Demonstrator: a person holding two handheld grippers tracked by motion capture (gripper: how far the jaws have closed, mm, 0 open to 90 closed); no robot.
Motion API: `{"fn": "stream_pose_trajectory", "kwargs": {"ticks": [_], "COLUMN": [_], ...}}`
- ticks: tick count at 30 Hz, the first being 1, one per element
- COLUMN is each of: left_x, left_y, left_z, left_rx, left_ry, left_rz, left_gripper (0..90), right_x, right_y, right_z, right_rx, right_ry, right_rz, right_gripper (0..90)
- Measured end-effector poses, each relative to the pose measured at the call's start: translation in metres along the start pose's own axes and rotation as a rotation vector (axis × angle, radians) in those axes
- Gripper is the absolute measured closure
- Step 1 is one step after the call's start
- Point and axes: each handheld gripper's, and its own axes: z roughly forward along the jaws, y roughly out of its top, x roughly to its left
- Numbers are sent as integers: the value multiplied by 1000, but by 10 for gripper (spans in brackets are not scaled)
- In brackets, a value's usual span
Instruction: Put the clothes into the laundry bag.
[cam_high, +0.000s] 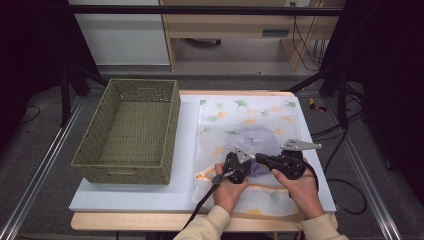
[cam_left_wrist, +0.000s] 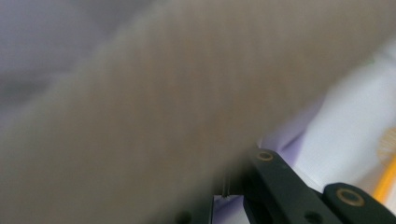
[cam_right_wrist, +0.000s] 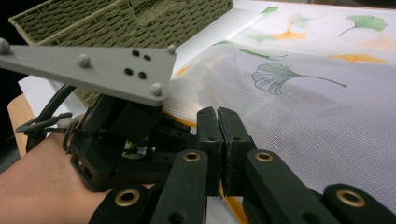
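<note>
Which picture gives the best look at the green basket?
The high view: the whole basket shows, open and beside the leaf-print cloth. The right gripper view catches just a woven corner. The left gripper view is a close blur.

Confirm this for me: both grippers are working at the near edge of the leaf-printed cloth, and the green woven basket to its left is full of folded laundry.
Not quite. The high view shows the green woven basket empty, its bare bottom visible. The rest holds: the left gripper and right gripper meet at the near edge of the leaf-printed cloth, with the basket to its left.
</note>
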Motion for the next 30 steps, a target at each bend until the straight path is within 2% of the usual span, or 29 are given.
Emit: {"fn": "stream_pose_trajectory", "kwargs": {"ticks": [12,18,30], "left_x": [12,16,19], "left_y": [4,9,11], "left_z": [7,7,11], "left_rx": [-21,-27,-34], "left_ry": [60,100,126], "left_rz": [7,33,21], "left_gripper": [900,900,900], "right_x": [2,3,5], "right_y": [0,0,0], "right_z": [4,4,5], "right_rx": [5,7,8], "right_ry": [7,6,12], "right_rz": [-1,2,-4], "right_gripper": [888,887,887]}}
